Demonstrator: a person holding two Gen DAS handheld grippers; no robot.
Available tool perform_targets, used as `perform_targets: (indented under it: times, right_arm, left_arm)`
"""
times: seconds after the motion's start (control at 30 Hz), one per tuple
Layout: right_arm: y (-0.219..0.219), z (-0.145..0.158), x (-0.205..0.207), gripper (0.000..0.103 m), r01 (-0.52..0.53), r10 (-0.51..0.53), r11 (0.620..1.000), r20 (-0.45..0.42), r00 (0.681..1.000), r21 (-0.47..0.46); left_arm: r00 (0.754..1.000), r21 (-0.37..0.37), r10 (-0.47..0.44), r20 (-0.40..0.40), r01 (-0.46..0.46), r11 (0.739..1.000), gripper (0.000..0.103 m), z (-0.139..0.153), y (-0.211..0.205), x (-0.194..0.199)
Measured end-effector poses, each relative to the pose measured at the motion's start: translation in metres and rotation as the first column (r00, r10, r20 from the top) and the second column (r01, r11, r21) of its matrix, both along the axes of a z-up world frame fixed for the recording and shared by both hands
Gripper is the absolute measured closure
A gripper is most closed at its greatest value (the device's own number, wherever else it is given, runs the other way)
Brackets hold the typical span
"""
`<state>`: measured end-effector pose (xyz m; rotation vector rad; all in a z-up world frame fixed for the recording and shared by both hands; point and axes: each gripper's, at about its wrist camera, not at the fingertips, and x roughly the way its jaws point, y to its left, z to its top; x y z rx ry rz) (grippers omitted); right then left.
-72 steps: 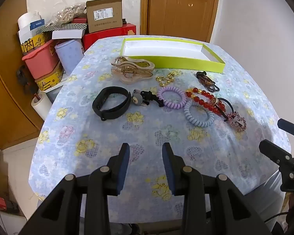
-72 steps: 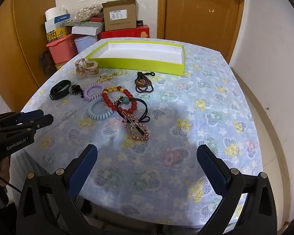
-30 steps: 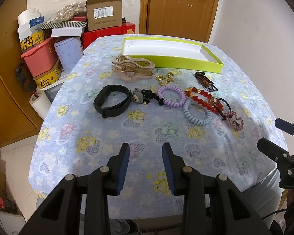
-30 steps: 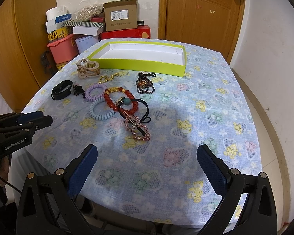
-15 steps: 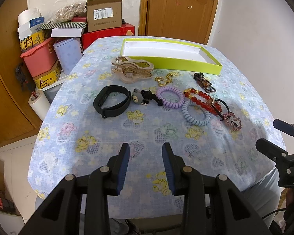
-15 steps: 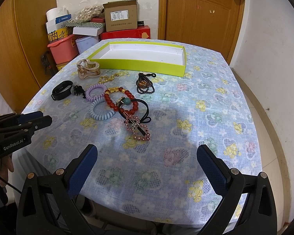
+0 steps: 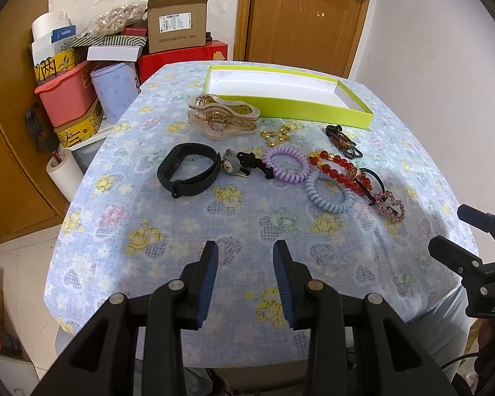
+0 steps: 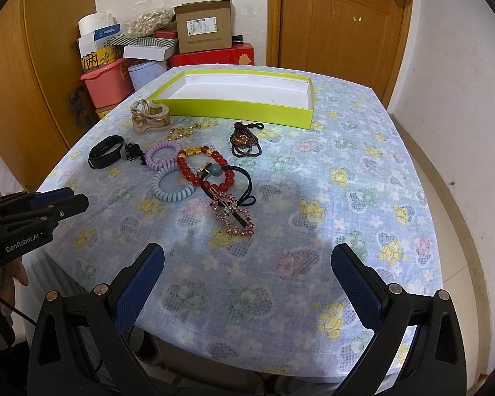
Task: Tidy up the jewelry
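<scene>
**Two claws wait at the near edge of a desk spread with jewelry**

The left claw (image 7: 245, 275) hangs over the near edge of the desk (image 7: 188, 231), its two blue-padded jaws a narrow gap apart and holding nothing. The right claw (image 8: 247, 283) hangs over the same edge, further toward the right corner, its jaws spread wide and also holding nothing. Neither touches any item.

The desk wears a pale blue cloth printed with small flowers and bears. Closest to the right claw lies a pink rhinestone hair clip (image 8: 233, 215). Just beyond it, a black hair tie (image 8: 244, 181) overlaps a red bead bracelet (image 8: 205, 171) with gold beads and one teal bead. Touching the bracelet's left side is a light blue spiral hair tie (image 8: 172, 185), and beyond that a purple spiral hair tie (image 8: 163, 156). Further left sit a small black bear charm (image 7: 239, 166) and a black wristband (image 7: 188, 173), the item nearest the desk's left edge. Toward the far edge lie a gold chain (image 8: 184, 131), a beige hair claw clip (image 8: 149, 115) and, apart to the right, a dark bead bracelet (image 8: 245, 141).

Along the far edge sits a shallow lime-green tray (image 8: 241, 109) with a white floor, nothing inside it.

Past the desk's far left corner, cardboard boxes (image 8: 203, 26) and a pink tub (image 8: 107, 81) are stacked against the wall beside a wooden door (image 8: 340, 16).
</scene>
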<state>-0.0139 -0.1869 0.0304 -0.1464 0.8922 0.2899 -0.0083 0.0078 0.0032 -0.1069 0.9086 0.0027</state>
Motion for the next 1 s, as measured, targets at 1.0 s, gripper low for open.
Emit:
perform_targets:
  times: [1.0]
  right_arm:
    - [0.011, -0.002, 0.007, 0.002, -0.056, 0.056, 0.998, 0.009, 0.998, 0.021]
  left_arm:
    - [0.998, -0.004, 0.046, 0.044, -0.046, 0.999, 0.067, 0.003, 0.025, 0.013]
